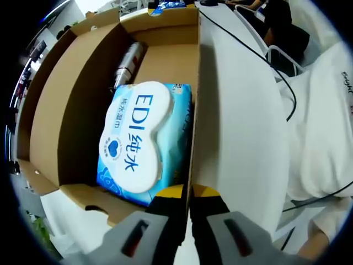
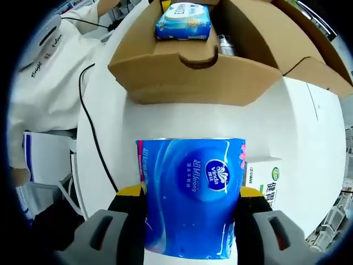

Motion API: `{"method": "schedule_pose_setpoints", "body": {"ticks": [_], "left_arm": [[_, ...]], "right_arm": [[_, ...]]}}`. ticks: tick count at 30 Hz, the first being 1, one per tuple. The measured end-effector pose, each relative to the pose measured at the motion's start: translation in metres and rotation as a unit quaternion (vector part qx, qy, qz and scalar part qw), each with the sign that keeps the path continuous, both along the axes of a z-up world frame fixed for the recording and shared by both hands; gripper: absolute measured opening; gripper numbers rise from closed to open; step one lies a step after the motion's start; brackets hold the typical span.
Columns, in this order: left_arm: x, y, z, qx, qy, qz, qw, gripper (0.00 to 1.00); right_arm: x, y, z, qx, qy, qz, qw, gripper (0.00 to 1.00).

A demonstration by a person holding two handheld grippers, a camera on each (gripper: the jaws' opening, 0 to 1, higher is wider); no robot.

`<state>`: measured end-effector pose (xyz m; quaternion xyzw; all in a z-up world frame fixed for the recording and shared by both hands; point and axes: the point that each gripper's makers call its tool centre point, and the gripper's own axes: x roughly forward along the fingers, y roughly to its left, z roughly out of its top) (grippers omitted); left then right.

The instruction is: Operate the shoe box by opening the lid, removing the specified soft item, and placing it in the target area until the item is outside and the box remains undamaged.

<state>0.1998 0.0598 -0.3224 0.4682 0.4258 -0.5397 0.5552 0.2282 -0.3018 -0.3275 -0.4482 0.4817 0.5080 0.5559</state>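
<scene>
While clamped on the blue tissue pack point(image 2: 190, 201), right hand-held gripper point(image 2: 190, 207) low in frame. Left hand-held gripper point(image 1: 186, 201) pinched on shoe box point(image 1: 66, 110) wall, wipes pack point(image 1: 140, 141) inside.

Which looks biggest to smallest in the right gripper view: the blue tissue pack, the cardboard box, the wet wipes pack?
1. Cardboard box.
2. Blue tissue pack, though it sits close to the camera between the jaws, so its size is inflated.
3. Wet wipes pack, lying inside the box.
</scene>
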Motion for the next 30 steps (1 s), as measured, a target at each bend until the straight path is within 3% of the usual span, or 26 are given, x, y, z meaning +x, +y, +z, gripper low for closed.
{"method": "schedule_pose_setpoints", "body": {"ticks": [7,16,30], "left_arm": [[-0.0019,0.0001,-0.0004,-0.001,-0.001,0.000,1.0000,0.02],[-0.0015,-0.0005,-0.0012,0.000,0.000,0.000,1.0000,0.02],[0.0029,-0.0014,-0.0012,0.000,0.001,0.000,1.0000,0.02]], "right_arm": [[0.0013,-0.0015,0.0003,-0.030,-0.008,-0.014,0.9994,0.66],[0.0039,-0.0021,0.0010,-0.035,-0.021,-0.003,0.9992,0.67],[-0.0011,-0.0014,0.0066,-0.049,-0.036,-0.024,0.9979,0.67]]}}
